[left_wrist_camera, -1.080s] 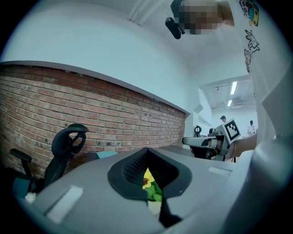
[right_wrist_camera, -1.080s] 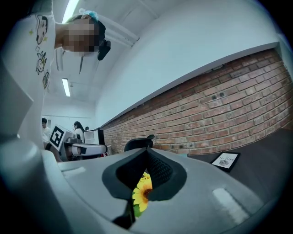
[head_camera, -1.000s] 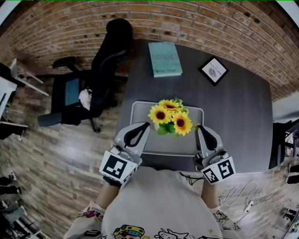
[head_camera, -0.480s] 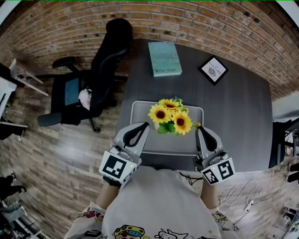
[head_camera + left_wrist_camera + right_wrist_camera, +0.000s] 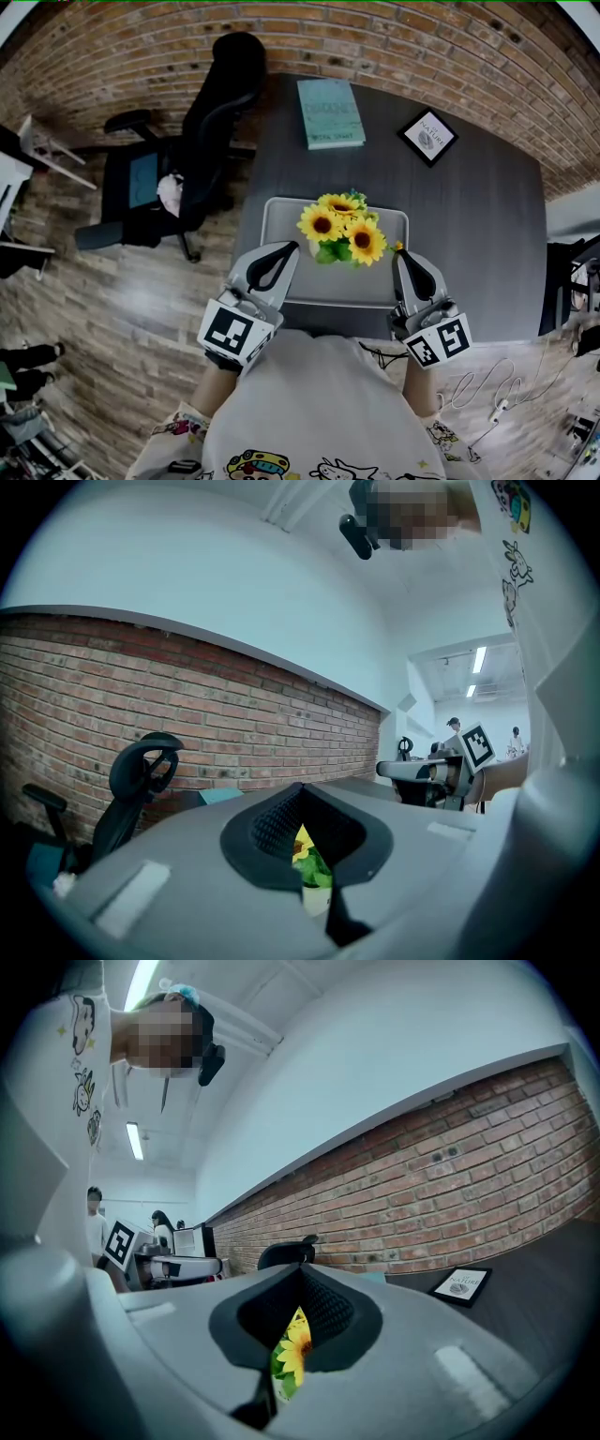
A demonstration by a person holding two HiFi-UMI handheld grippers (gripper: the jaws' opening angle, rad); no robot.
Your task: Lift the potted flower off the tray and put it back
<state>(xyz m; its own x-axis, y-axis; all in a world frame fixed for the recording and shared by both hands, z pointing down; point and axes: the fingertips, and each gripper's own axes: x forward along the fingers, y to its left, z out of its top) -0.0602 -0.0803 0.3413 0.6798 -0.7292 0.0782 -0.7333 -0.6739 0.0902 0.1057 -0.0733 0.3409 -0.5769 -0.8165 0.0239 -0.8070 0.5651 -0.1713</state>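
Observation:
The potted flower (image 5: 342, 229), a bunch of yellow sunflowers with green leaves, stands on the grey tray (image 5: 291, 220) at the near edge of the dark table. My left gripper (image 5: 291, 247) is shut and holds nothing, its tip over the tray's left side, just left of the flowers. My right gripper (image 5: 401, 254) is shut too, by the tray's right rim, apart from the flowers. In the left gripper view the flower (image 5: 307, 851) shows through the gap below the shut jaws (image 5: 301, 789). The right gripper view shows a sunflower (image 5: 293, 1343) the same way. The pot itself is hidden.
A teal book (image 5: 330, 115) and a small framed card (image 5: 428, 139) lie at the far side of the table (image 5: 478, 234). A black office chair (image 5: 202, 141) stands left of the table, a brick wall behind. A white cable (image 5: 487, 394) lies on the floor at right.

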